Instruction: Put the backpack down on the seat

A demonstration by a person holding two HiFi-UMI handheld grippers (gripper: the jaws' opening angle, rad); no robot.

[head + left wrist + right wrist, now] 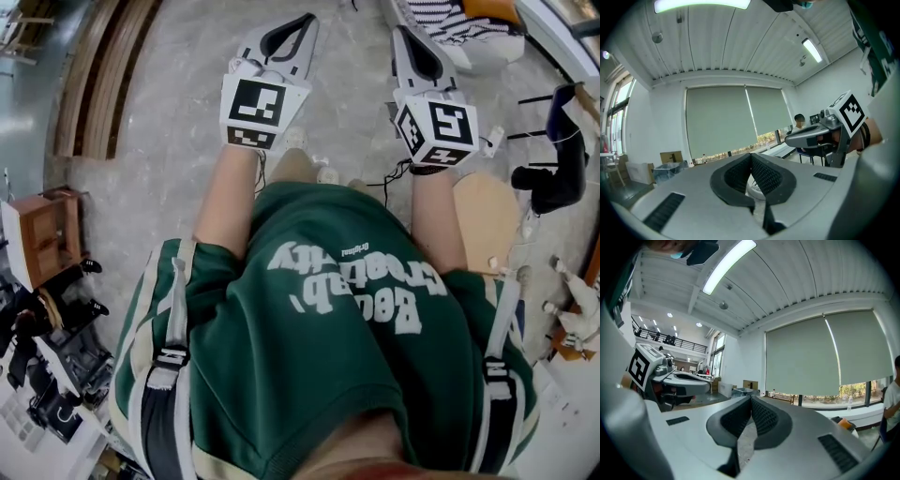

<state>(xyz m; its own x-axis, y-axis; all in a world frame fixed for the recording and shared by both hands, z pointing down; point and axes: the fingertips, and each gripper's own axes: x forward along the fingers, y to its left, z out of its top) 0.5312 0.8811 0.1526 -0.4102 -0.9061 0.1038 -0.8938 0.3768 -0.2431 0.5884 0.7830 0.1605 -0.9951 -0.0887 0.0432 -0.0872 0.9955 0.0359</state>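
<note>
Both your left gripper [751, 156] and right gripper [751, 398] are pressed together, empty; the backpack [497, 375] (only its straps [172, 361] show) sits on your shoulders, so a hooked strap could snag your shirt [347, 309].

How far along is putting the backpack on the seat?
Nothing looks done: the grey-and-black backpack straps lie over the person's green shirt. Nothing in hand: left gripper and right gripper are shut, empty. Left: take it off, set it on the tan wooden seat.
</note>
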